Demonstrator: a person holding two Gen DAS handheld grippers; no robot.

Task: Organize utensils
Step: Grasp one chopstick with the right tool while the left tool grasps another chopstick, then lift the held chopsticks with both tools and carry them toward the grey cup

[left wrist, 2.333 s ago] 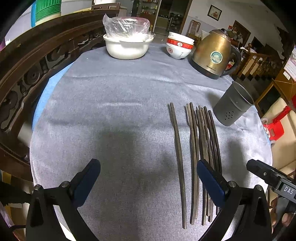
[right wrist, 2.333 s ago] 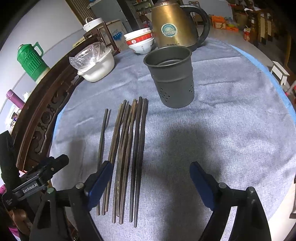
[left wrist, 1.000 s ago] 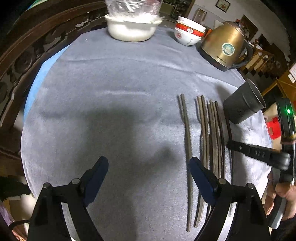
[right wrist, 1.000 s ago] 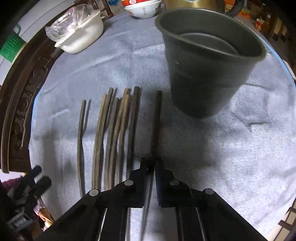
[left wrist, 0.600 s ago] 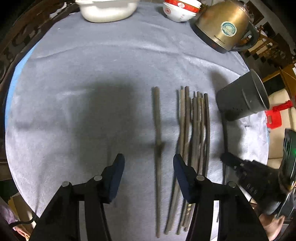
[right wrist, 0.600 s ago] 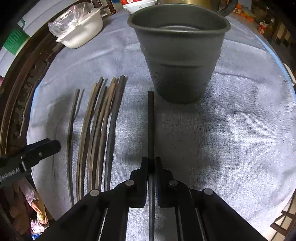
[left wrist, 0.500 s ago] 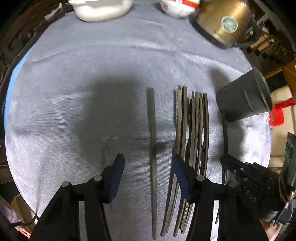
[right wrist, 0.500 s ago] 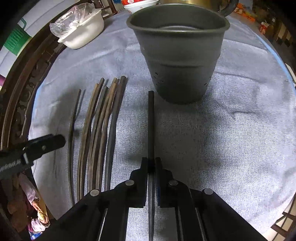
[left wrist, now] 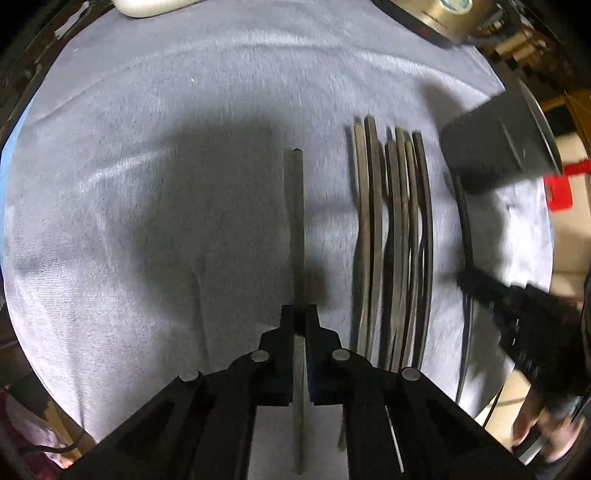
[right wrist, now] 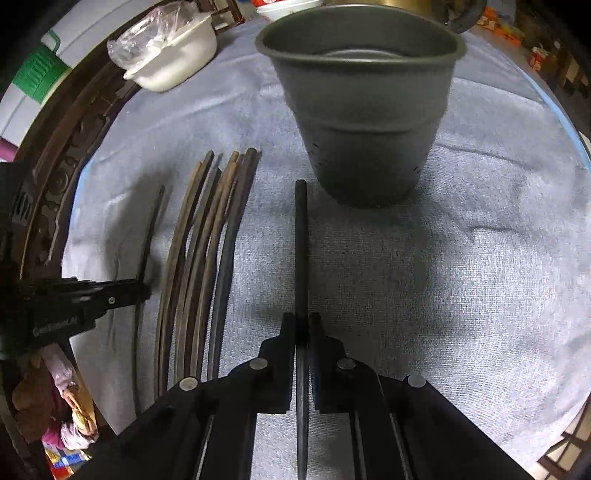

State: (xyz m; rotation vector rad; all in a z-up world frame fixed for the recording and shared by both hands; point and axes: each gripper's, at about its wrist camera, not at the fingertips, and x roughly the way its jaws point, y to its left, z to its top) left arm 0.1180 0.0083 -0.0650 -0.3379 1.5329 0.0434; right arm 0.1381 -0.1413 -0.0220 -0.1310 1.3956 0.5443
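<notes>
Two chopsticks are gripped at once, one per gripper, w/ the dark perforated holder cup [right wrist: 364, 122] as the reference for everything on the grey cloth [right wrist: 480, 277].

Far left of the cup: a lone chopstick [left wrist: 297, 229], lying apart from the others, runs straight out between the tips of the left gripper [left wrist: 300, 319]. Its jaws have just been closing, and now stand nearly together w/ the stick pinched between them. Whether it's lifted off the cloth I can't tell; the view is motion-blurred.

Nearer the cup, still to its left: the remaining bundle of chopsticks [right wrist: 207, 258], about five or six, side by side & touching, ends pointing roughly toward the cup's side of the table.

Just left of the cup's base: the right gripper [right wrist: 303, 328], jaws pinched nearly together on a dark chopstick [right wrist: 301, 240], whose far tip sits close beside the foot of the cup, not in it.

Behind the cup, far side: white bowl w/ plastic bag [right wrist: 173, 62] & part of a brass kettle [left wrist: 443, 14], not involved.

Step, as I read it: pick-up done on both sides, nothing in the cup yet. Next prob. calls for raising each stick, tipping it near upright above the rim, then letting go w/o knocking the cup over.
</notes>
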